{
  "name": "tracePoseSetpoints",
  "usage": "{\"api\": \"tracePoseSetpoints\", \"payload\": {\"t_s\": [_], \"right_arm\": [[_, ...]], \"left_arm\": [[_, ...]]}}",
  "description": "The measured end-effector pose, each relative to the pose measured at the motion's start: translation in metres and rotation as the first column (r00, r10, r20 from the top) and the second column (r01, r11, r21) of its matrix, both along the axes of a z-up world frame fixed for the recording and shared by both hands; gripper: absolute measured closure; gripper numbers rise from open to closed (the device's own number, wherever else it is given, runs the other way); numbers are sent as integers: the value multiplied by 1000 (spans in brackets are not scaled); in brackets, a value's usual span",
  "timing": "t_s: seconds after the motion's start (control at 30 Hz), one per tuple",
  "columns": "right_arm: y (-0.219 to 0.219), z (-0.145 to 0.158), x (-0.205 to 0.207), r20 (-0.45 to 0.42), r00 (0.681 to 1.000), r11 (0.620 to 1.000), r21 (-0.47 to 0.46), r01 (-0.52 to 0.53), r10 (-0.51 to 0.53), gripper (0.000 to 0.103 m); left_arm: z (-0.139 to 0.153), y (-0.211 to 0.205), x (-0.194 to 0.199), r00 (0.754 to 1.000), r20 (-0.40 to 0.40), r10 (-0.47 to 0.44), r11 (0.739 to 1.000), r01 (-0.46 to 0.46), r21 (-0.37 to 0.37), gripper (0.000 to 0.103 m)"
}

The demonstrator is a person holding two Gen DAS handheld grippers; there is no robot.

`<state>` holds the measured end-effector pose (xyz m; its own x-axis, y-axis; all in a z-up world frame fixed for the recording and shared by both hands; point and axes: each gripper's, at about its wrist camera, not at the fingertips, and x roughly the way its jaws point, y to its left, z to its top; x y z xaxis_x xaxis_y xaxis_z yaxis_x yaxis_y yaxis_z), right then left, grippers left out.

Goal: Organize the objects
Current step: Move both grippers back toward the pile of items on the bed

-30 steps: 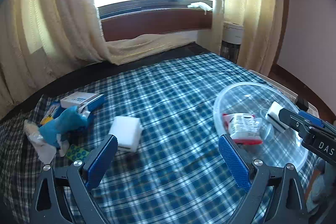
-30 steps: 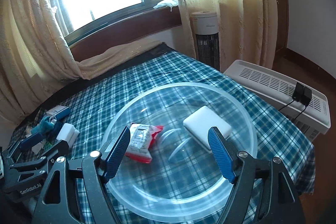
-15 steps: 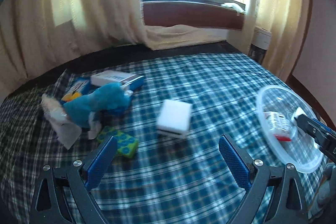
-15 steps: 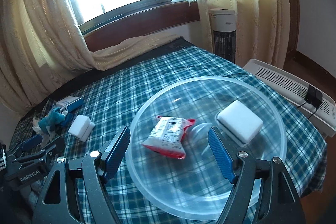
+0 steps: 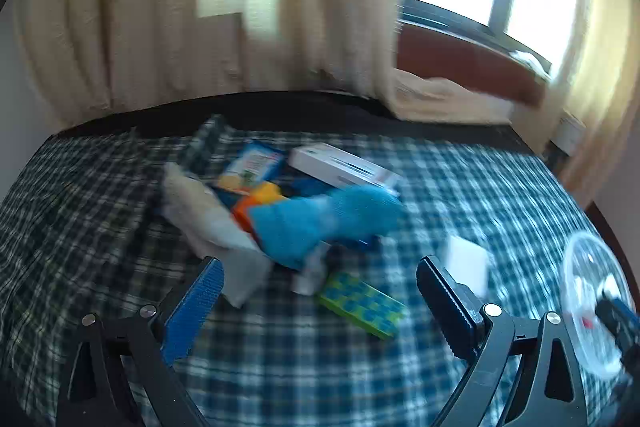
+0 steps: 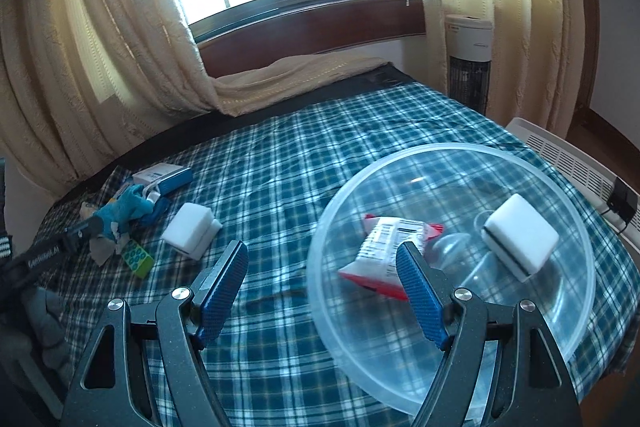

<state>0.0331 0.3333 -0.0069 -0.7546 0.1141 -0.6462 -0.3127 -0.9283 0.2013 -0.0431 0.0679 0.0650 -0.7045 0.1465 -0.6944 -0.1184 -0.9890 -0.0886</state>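
Plaid cloth in blue, green and white, woven and slightly rumpled, covers the whole surface. Cream curtains of ribbed, textured fabric hang behind it. On the cloth's right side sits a wide, round, clear plastic bowl with a thick rim. Inside it lie a rectangular white foam block with a dark base and a crinkled white-and-red foil packet.

A second white block of the same squared shape lies alone on the cloth, left of the bowl. Farther left is a loose heap: a flat white-and-blue carton, a fuzzy blue plush toy draped over it, a glossy blue-and-orange packet, a pale crumpled wrapper, and a small green block with blue dots at the heap's near edge.

The left hand-held gripper hovers before the heap, its ridged blue pads spread wide with nothing between them. The right hand-held gripper is likewise spread and empty, its right pad over the bowl's near rim.
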Motion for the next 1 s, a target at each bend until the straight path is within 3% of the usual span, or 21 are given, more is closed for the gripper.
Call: {"api": "tracePoseSetpoints", "payload": {"t_s": [0.2, 0.4, 0.53, 0.73, 0.9, 1.0], "right_arm": [[-17, 0, -7, 2, 999, 999, 1, -53, 53, 25], [-35, 0, -13, 3, 995, 995, 7, -100, 100, 25], [-47, -2, -19, 9, 992, 992, 10, -129, 129, 25], [-59, -7, -26, 19, 988, 988, 10, -156, 156, 25], [-63, -10, -31, 29, 986, 986, 9, -166, 166, 25], [-63, -13, -34, 36, 985, 986, 3, -167, 167, 25]], "left_arm": [[-3, -42, -30, 991, 65, 120, 990, -124, 66, 4], [-21, -78, -57, 959, 169, 227, 959, -251, 134, 4], [-32, -88, -70, 940, 237, 245, 938, -292, 189, 4], [-38, -92, -79, 928, 267, 260, 921, -321, 221, 4], [-46, -95, -86, 917, 290, 274, 915, -342, 215, 20], [-47, -99, -86, 917, 285, 279, 910, -347, 226, 21]]}}
